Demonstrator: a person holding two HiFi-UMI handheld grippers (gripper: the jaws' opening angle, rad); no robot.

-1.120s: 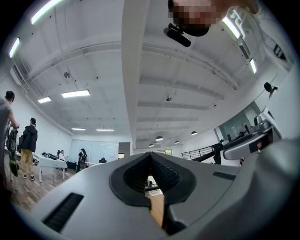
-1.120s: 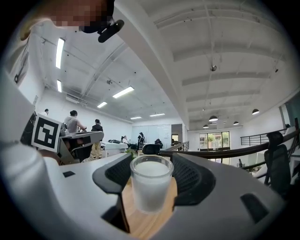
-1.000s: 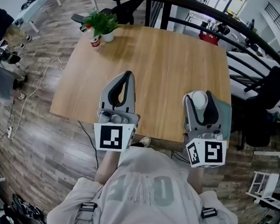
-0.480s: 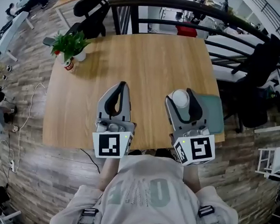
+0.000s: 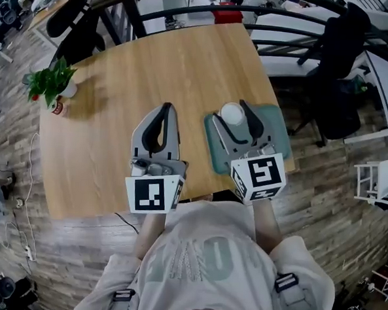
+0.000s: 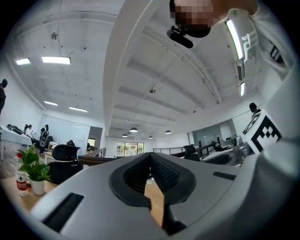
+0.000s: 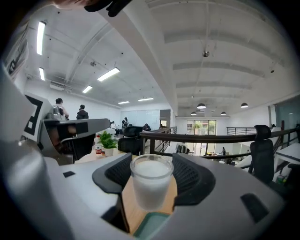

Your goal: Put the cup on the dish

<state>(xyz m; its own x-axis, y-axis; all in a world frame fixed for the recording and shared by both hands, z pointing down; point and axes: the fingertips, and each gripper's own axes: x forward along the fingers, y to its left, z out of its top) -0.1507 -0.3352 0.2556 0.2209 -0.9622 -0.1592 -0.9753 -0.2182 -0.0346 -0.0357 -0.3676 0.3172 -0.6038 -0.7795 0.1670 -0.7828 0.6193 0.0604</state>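
My right gripper [image 5: 235, 110] is shut on a small frosted white cup [image 5: 232, 113], its pads pressed on both sides of the cup [image 7: 150, 181]. It holds the cup upright over the left part of a teal square dish [image 5: 278, 128] near the table's right front corner. The right gripper view shows a teal strip of the dish [image 7: 151, 226] just below the cup; I cannot tell whether they touch. My left gripper [image 5: 165, 108] hovers over bare wood left of the dish. Its tips meet with nothing between them [image 6: 150, 165].
The wooden table [image 5: 154, 57] carries a potted plant [image 5: 49, 82] and a small red can [image 5: 58, 107] at its far left. A dark railing [image 5: 190, 10] runs behind the table, and a black chair [image 5: 340, 68] stands to its right. The table's front edge lies right under my grippers.
The right gripper with the cup has shifted over the teal dish, which earlier lay to its right. The left gripper stays shut in about the same place.
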